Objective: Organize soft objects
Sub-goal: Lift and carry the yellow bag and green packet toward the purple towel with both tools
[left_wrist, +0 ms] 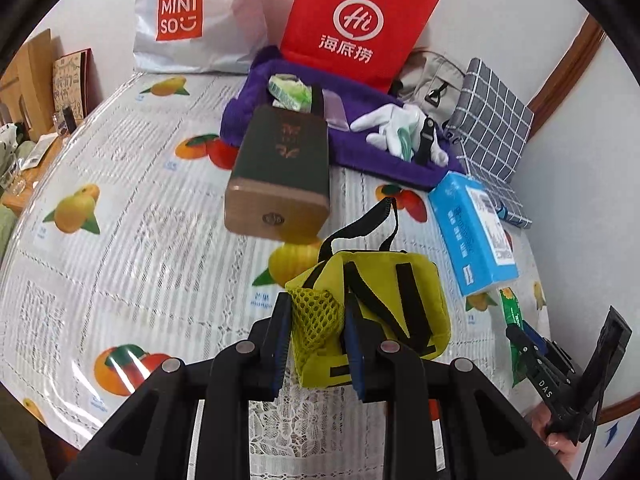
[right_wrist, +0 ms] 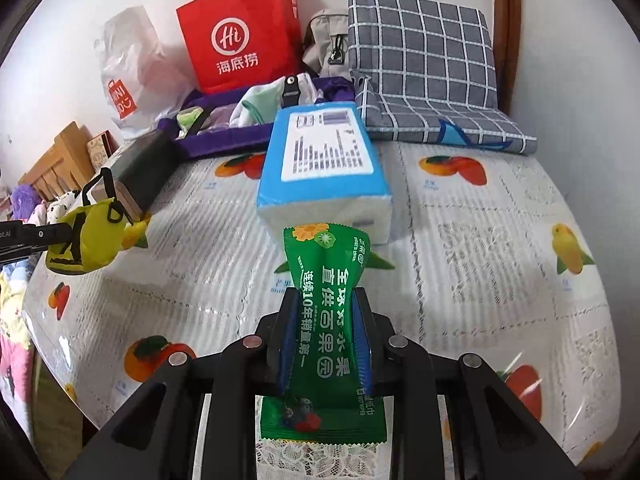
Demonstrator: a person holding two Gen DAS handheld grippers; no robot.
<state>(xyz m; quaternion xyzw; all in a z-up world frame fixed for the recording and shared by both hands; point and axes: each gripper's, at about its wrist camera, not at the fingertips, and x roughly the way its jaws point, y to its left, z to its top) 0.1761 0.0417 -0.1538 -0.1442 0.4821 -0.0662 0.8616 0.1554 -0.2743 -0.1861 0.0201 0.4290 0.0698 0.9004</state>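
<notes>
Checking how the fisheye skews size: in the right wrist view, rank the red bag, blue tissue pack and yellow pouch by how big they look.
1. Blue tissue pack, though nearness inflates it.
2. Red bag, close behind it.
3. Yellow pouch.

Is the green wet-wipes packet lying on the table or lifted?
Lifted: the right gripper clamps the green wet-wipes packet above the tablecloth.

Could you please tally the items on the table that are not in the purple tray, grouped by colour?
Yellow: 1, fabric pouch in the left gripper
Green: 1, wet-wipes packet in the right gripper
Blue: 1, tissue pack
Dark: 1, brown-ended box
Total: 4
</notes>
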